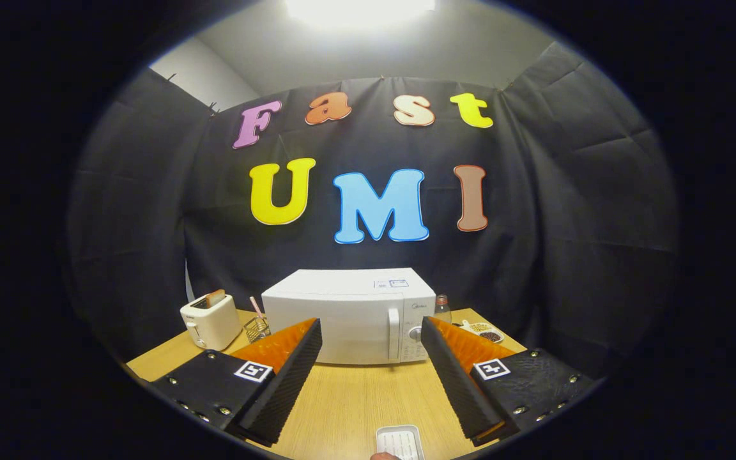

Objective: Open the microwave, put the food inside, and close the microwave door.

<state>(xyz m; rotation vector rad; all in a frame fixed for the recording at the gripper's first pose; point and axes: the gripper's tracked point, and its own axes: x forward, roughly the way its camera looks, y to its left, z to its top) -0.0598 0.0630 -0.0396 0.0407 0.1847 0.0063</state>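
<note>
Your gripper (371, 358) is released, its two fingers (291, 377) spread wide apart above the desk (355, 396) and holding nothing. Nearest you, low between the fingers, a small white tray (398, 441) lies flat on the wooden desk top, with a bit of what looks like a fingertip just at its near edge; what it carries you cannot tell from here. Beyond the fingertips, well apart from them, stands the white microwave (349, 316), square to you, its door shut, the upright handle (394, 333) and control knob (415, 333) at its right side. Beside it on the left you have a wire basket (256, 328) with a pink stick in it, and further left a white toaster (210, 321) with a slice in its slot. On the right, just behind the microwave's corner, a small bottle (443, 308) stands upright, and a small white dish (486, 332) of dark and pale bits lies near it.
</note>
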